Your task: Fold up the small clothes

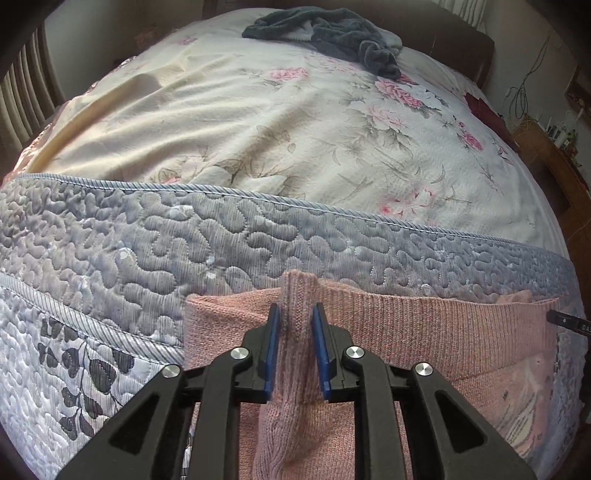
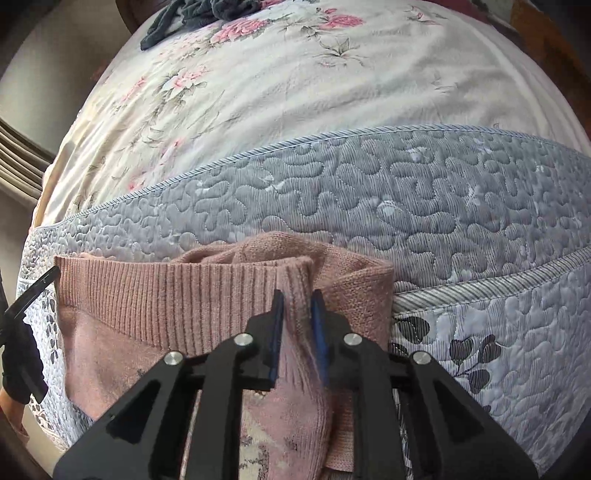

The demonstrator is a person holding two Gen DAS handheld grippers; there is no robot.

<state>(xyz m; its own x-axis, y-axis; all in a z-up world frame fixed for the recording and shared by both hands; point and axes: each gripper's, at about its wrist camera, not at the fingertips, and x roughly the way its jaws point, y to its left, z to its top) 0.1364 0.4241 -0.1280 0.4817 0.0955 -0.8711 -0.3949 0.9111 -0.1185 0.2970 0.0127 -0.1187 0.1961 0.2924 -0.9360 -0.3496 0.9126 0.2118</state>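
While both grippers pinch it, pink knit sweater (image 1: 424, 332) hangs over quilted bed edge (image 1: 147, 236). Left gripper (image 1: 298, 325) clamped on bunched knit; right gripper (image 2: 298, 314) clamped on fold near ribbed hem (image 2: 166, 295). Judged soft, light, stretchy, limp; hold at hem corners. No containers visible. Grey garment (image 1: 325, 33) lies well apart, far across floral sheet (image 1: 258, 122).

My left gripper (image 1: 297, 314) has matte black arms with triangular cut-outs, four round silver screws and blue pads (image 1: 271, 349) inside its fingers. My right gripper (image 2: 297, 301) looks the same; at nine o'clock, a dark glove (image 2: 20, 363).
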